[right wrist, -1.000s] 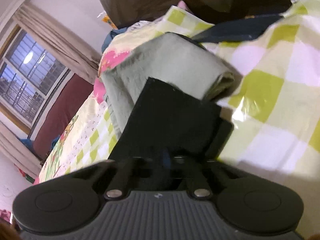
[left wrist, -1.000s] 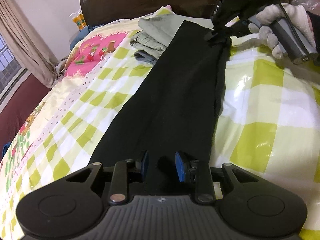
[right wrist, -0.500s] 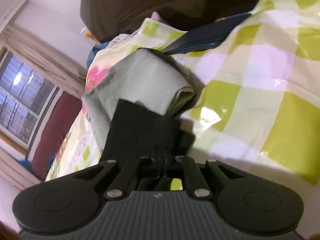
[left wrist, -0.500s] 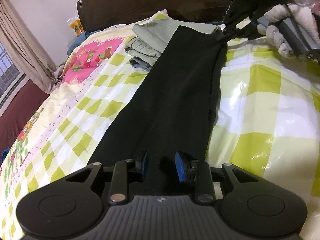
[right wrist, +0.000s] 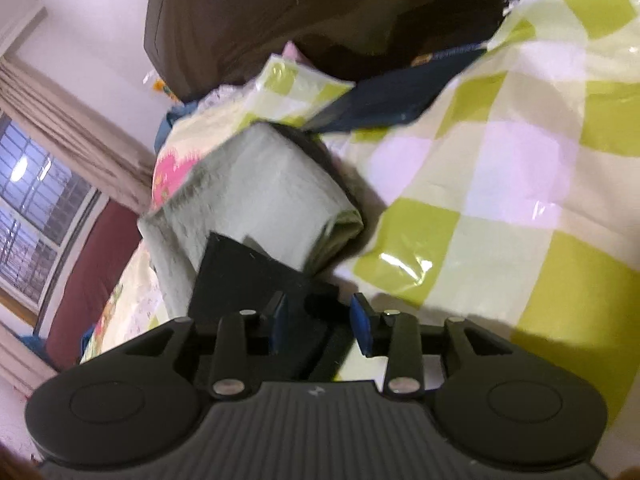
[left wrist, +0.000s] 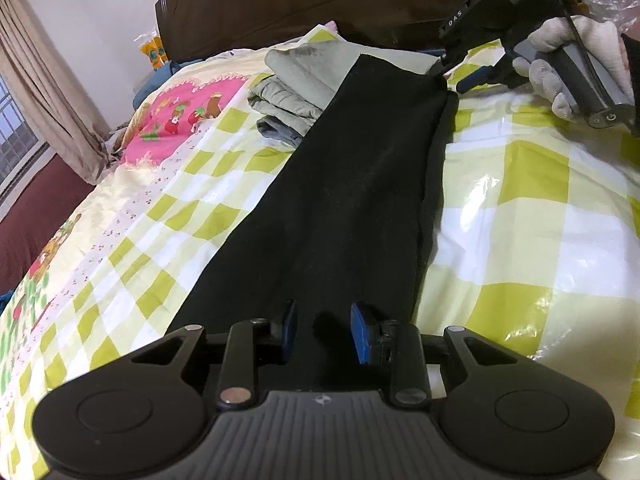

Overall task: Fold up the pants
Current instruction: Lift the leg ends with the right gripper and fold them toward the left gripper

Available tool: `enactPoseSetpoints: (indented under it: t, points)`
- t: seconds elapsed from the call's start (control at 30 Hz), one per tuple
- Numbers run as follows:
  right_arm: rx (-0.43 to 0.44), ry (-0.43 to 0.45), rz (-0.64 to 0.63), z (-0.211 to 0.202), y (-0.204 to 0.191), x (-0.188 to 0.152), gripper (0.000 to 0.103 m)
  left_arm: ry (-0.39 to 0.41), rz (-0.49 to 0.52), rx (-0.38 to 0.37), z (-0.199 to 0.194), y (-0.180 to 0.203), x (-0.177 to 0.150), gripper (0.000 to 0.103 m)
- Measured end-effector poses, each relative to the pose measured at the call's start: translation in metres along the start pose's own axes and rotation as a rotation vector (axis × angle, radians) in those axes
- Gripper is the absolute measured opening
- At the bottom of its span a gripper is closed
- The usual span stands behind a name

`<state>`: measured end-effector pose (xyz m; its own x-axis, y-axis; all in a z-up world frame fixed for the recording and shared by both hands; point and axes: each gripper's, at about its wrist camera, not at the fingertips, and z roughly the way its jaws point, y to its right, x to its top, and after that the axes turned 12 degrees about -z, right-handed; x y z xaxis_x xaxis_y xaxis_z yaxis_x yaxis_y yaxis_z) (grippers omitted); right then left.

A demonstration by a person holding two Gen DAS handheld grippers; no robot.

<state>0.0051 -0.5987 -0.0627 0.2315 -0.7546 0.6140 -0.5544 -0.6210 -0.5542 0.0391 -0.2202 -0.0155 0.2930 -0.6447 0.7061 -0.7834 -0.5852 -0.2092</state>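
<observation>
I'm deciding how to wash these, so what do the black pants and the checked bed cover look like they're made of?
Black pants: seemingly a soft matte knit or cotton blend; they lie limp, show no shine and carry faint lint.
Checked bed cover: looks like glossy plastic or coated sheeting; bright glare spots and crinkly wrinkles suggest a slick film rather than woven cloth, though the frames leave that open.

right view blurred, pants (left wrist: 352,184) near end hidden

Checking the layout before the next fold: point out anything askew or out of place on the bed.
The black pants lie flat, but their far end overlaps the folded grey-green clothes instead of bare bedspread. Along the right side a lower layer sticks out past the top one, so the edges are not aligned.
</observation>
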Motion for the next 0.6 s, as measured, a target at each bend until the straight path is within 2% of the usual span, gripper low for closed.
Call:
enactPoseSetpoints:
  t: [0.17, 0.23, 0.4, 0.5, 0.6]
  points:
    - [-0.003, 0.01, -0.036, 0.012, -0.005, 0.006, 0.036, -0.001, 0.001, -0.001, -0.001, 0.002, 0.001, 0.045]
    - [0.031, -0.001, -0.057, 0.012, -0.009, 0.008, 0.007, -0.002, 0.008, 0.0, -0.001, 0.002, 0.001, 0.045]
    - [0.108, 0.018, -0.062, -0.011, -0.009, 0.013, 0.006, 0.002, -0.001, -0.001, -0.002, 0.0, 0.002, 0.045]
    - [0.127, 0.02, -0.021, -0.022, -0.001, 0.015, 0.006, 0.007, -0.005, -0.002, -0.003, 0.0, 0.003, 0.045]
    - [0.106, 0.006, -0.015, -0.021, 0.005, 0.013, 0.006, -0.001, -0.007, -0.003, -0.001, 0.0, 0.002, 0.045]
